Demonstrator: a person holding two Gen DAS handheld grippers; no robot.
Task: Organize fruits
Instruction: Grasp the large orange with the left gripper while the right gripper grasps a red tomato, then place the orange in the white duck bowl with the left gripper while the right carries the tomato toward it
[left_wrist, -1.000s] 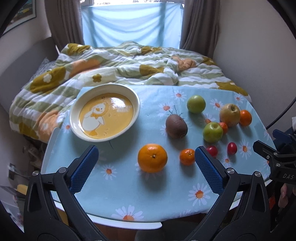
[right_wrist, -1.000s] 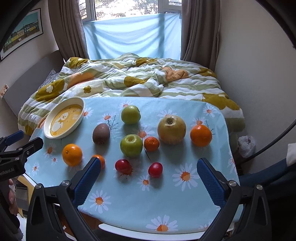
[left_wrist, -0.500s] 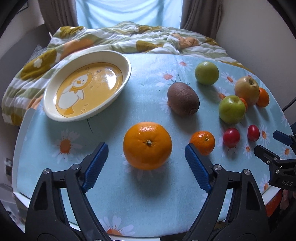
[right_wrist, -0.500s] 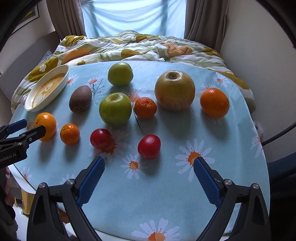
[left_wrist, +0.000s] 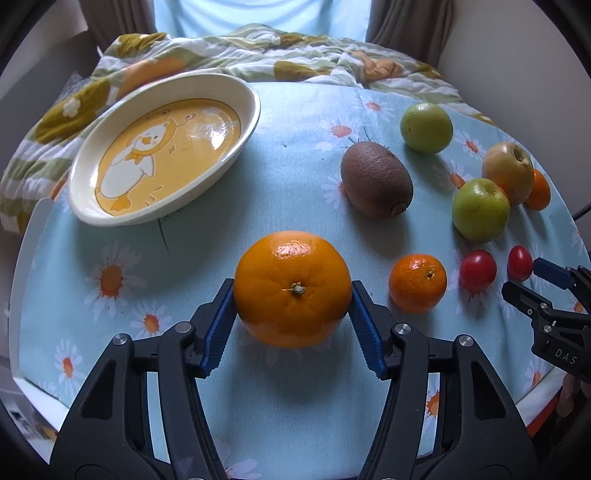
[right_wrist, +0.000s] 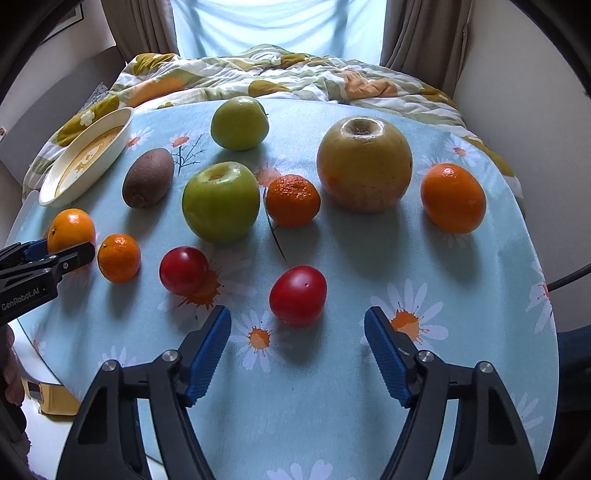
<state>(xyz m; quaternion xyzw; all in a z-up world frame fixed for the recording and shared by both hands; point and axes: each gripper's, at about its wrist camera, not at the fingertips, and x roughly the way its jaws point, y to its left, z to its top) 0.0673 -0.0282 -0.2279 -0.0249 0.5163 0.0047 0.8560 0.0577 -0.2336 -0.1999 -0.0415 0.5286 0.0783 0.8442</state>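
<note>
faintly, "genrobot.ai" on left tool (right_wrist: 55, 254)

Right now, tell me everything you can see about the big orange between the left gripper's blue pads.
The large round orange has glossy, dimpled peel, with its small greenish stem end facing the camera. It sits on the daisy-print blue tablecloth, near its front edge. The left gripper is shut on it, a ribbed blue pad against each side. Nothing else touches it.

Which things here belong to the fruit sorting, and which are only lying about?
For the job: orange held in left tongs, dish, kiwi, tomato before open right tongs.
Only lying about: quilt, curtains.
</note>
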